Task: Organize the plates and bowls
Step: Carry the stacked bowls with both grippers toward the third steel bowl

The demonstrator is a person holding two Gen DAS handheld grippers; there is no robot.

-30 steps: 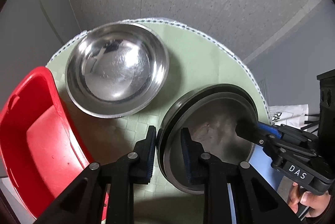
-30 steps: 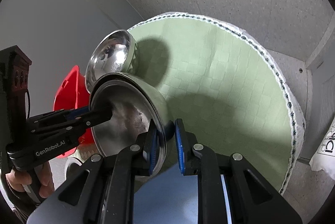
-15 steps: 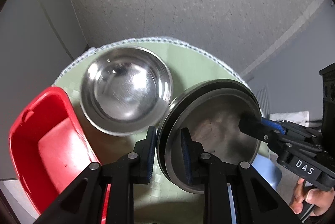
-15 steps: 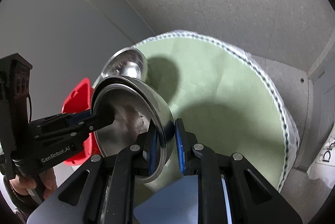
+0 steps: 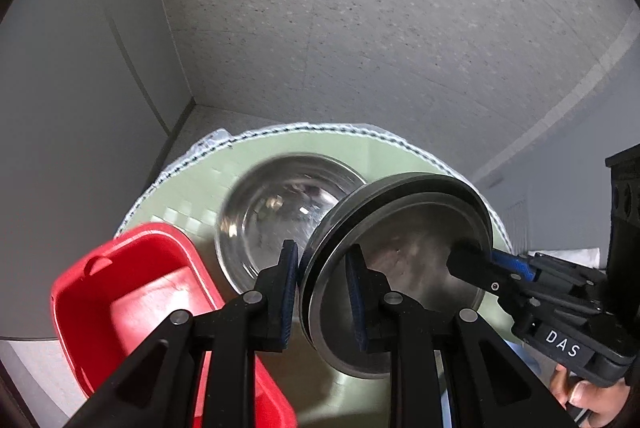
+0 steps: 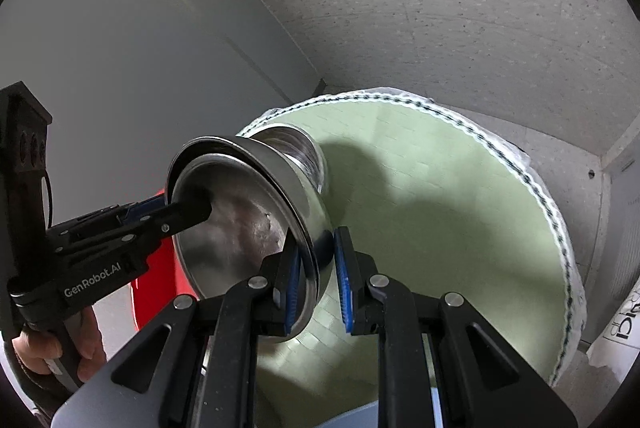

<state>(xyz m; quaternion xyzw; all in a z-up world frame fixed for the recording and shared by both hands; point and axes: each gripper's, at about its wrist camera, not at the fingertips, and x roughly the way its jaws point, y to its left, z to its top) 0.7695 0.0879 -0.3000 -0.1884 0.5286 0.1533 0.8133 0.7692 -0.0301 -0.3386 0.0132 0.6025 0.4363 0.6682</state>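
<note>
The steel bowl (image 5: 404, 260) hangs in the air between the two claws, tilted, its hollow turned toward both cameras. The left gripper (image 5: 322, 298) pinches one side of the rim, one pad outside the wall and one inside; the right gripper (image 6: 316, 278) pinches the opposite side of the rim in the same way. Both sets of jaws stand nearly together, with only the thin metal wall between them.

Just beyond the left claw's tips, and partly behind the held bowl, a second steel bowl (image 5: 276, 211) sits on the round green mat (image 6: 440, 187). To the left of that claw lies a red tub (image 5: 132, 304).

The step in hand looks like nesting the carried bowl into the one on the mat. To do it well, I judge that both hands should move as one, so that neither pinch twists the rim or slides along the smooth metal. The bowl needs levelling before it comes down: as tilted, its lower edge would strike the resting bowl's rim and push it across the mat. Centre it over the resting bowl, lower it straight, and let go only once it is seated, both claws opening together, since a single pinch on a slick rim would let the bowl swing.
</note>
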